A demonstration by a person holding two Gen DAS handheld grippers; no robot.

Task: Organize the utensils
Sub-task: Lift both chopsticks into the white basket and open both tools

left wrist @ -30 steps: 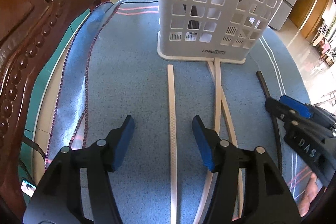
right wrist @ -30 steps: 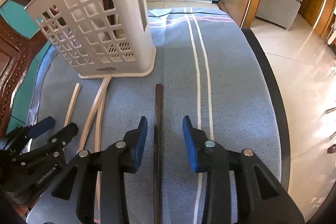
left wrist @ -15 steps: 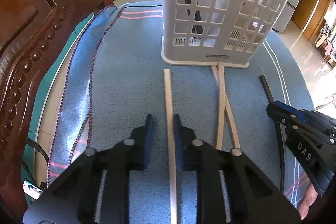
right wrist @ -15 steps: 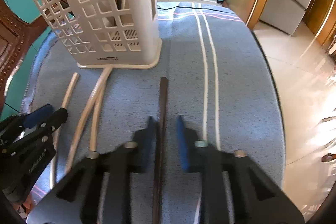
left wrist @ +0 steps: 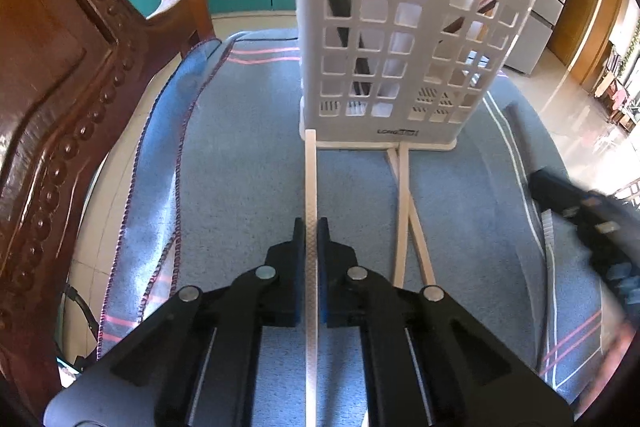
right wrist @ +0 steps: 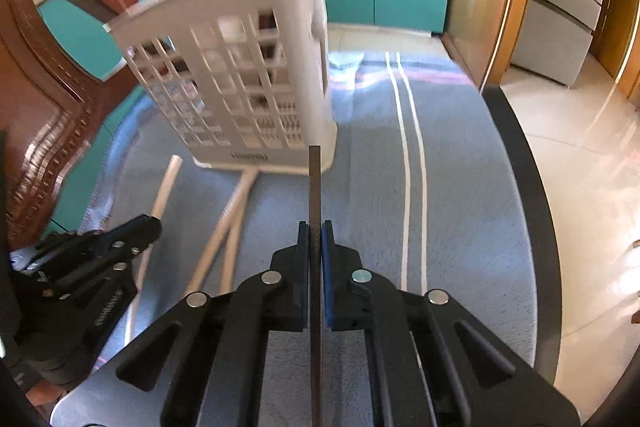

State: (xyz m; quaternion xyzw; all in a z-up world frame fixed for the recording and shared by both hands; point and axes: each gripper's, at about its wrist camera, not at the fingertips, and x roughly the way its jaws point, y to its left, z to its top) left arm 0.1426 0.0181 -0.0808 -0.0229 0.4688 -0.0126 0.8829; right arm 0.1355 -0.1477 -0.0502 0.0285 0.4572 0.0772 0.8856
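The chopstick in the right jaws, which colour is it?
Dark brown, almost black. The chopstick shows best in the right wrist view.

Basket on cloth; two crossed chopsticks before it; chair left.

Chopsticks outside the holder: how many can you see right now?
4: a white chopstick in the left gripper, a dark chopstick in the right gripper, two pale chopsticks crossed on the cloth.

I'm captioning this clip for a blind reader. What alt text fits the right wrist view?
The right tongs are shut on a dark chopstick pointing toward a white slotted utensil basket on a blue cloth. To the left, the left tongs grip a pale chopstick beside two loose pale chopsticks.
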